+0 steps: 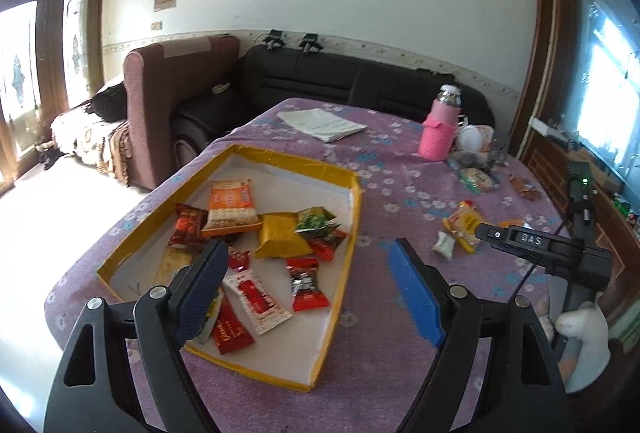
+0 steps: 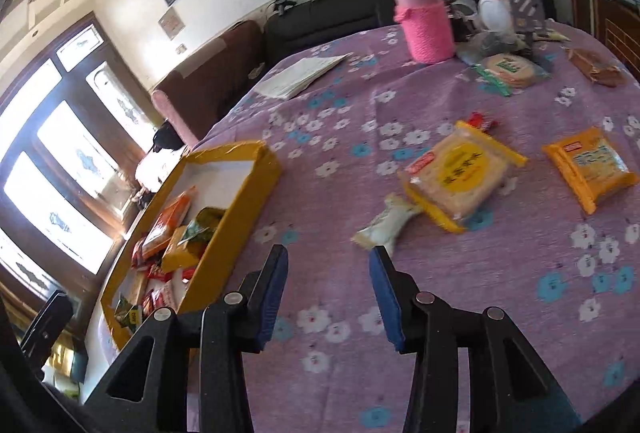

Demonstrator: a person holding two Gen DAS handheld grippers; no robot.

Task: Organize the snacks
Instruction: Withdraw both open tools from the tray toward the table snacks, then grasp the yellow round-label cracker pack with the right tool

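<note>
A yellow-rimmed shallow box (image 1: 352, 217) (image 2: 244, 193) lies on the purple flowered tablecloth and holds several snack packets, among them an orange cracker pack (image 1: 231, 208). My left gripper (image 1: 308, 261) is open and empty, hovering over the box's near right side. My right gripper (image 2: 328, 261) is open and empty above the cloth, just short of a small white wrapped snack (image 2: 386, 223). Beyond that lie a yellow rice-cracker pack (image 2: 460, 175) and an orange cracker pack (image 2: 592, 167). The right gripper's body (image 1: 536, 245) shows in the left wrist view, over the loose snacks.
A pink bottle (image 2: 424, 21) (image 1: 440, 131) stands at the table's far side beside a round green-labelled snack (image 2: 510, 69), a brown packet (image 2: 596, 67) and clutter. White papers (image 1: 322, 123) lie at the far edge. Sofas stand behind the table.
</note>
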